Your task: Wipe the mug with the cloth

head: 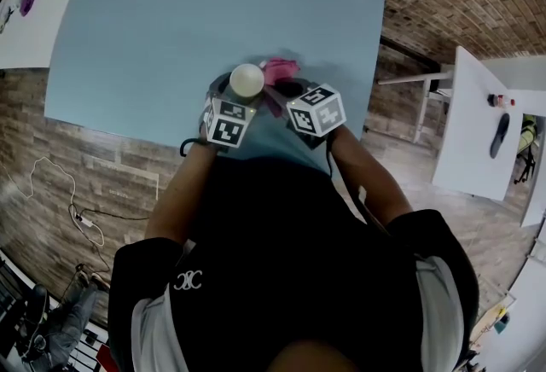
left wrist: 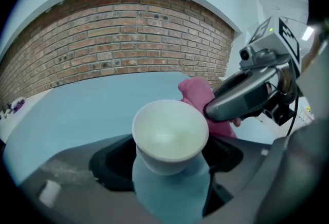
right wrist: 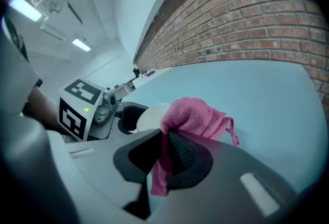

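Left gripper view is showing the white ceramic mug (left wrist: 169, 135) being gripped between the widely spread jaws of the left gripper (left wrist: 169, 164), tipped so that its empty mouth is facing the camera, over the pale blue tabletop (left wrist: 77, 110). Just beyond the mug's far right side, the pink terry cloth (right wrist: 193, 115) is being pinched in the nearly closed jaws of the right gripper (right wrist: 167, 151). A bunched wad is being pushed out ahead of the jaw tips while a thin tail is hanging down between them. Whether the cloth is already being pressed against the mug's wall cannot be told; the two are at least very close. The wiping itself is judged to be only just being started. Several risks are being carried from here. The smooth, rounded mug is being clamped at only two sides, so it could be twisted or levered out by a sideways push from the cloth. The cloth is being held by a small fold and could be dragged free by friction. If the wad is flattened, the rim could be struck by the hard jaw tips instead of the fabric.
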`<state>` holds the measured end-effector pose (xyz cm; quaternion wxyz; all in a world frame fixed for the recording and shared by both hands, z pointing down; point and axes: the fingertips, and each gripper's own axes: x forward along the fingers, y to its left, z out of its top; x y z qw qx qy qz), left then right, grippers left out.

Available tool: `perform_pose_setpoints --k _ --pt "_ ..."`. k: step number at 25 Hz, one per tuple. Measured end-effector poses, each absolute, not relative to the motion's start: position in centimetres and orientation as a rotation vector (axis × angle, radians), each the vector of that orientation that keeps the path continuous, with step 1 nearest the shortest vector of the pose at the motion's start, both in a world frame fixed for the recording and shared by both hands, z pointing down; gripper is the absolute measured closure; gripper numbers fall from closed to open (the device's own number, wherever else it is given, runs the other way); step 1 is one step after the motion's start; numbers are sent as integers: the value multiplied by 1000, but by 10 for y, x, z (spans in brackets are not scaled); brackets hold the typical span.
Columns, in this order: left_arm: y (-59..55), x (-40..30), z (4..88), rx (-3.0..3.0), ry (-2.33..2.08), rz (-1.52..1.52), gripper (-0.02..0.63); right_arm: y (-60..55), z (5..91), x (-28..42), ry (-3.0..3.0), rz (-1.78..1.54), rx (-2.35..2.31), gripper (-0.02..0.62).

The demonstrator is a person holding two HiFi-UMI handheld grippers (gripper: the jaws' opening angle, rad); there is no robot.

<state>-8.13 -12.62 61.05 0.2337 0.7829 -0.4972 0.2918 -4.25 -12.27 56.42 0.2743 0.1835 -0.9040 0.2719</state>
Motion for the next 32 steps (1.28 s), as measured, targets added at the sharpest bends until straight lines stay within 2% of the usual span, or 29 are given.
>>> perform_pose_setpoints --k 4,10,15,21,32 --pt "-126 -81 611 2152 -1368 812 184 -128 564 -44 -2428 605 561 557" --pt "-109 -69 616 2197 -1314 913 184 -169 568 -33 -2435 787 787 557" --pt "-102 -77 617 2211 -1302 933 233 -178 570 -33 -2454 887 782 557" --pt "-113 -102 611 2248 -1300 905 221 -177 570 -31 -2456 944 767 557" --pt "-130 -73 615 2404 -975 1085 217 -170 591 -30 -2385 1026 743 557"
